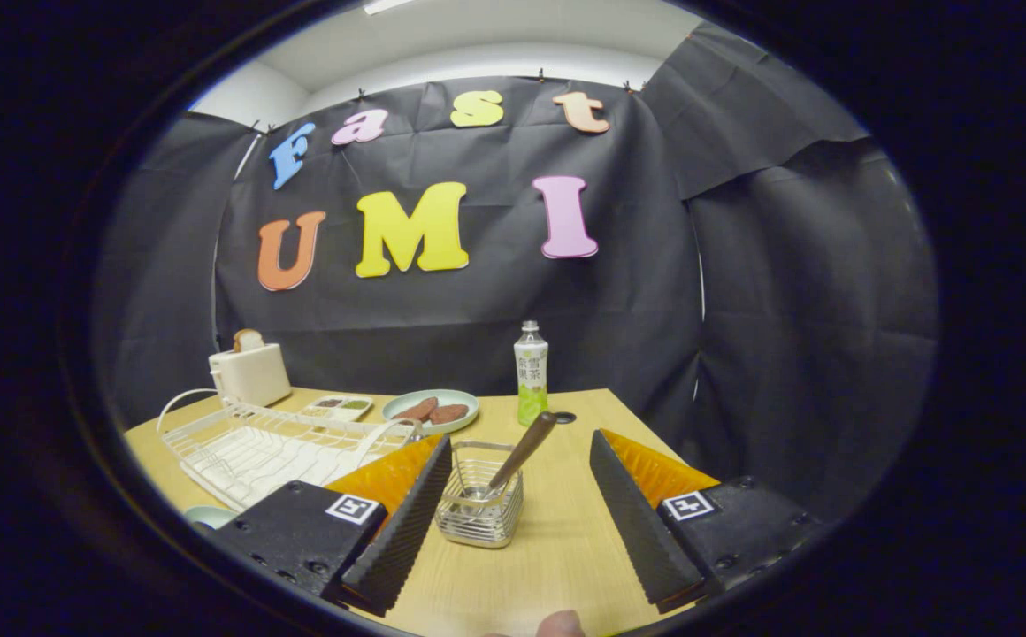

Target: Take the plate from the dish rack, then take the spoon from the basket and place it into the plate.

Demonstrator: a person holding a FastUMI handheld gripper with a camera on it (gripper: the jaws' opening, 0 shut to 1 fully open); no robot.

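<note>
While tongs (517, 522) gape: spoon (520, 453) in basket (478, 513).

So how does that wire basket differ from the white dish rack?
The basket is small, deep and silvery, with a spoon leaning in it; the dish rack is wide, low and white. The basket sits between the open gripper fingers; the rack lies off to their left. Both are wire, on the wooden table.

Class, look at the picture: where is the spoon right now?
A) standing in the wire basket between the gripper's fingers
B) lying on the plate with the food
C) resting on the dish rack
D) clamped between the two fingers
A: the spoon leans in the wire basket, between the open gripper's fingers, neither of which touches it.
</note>
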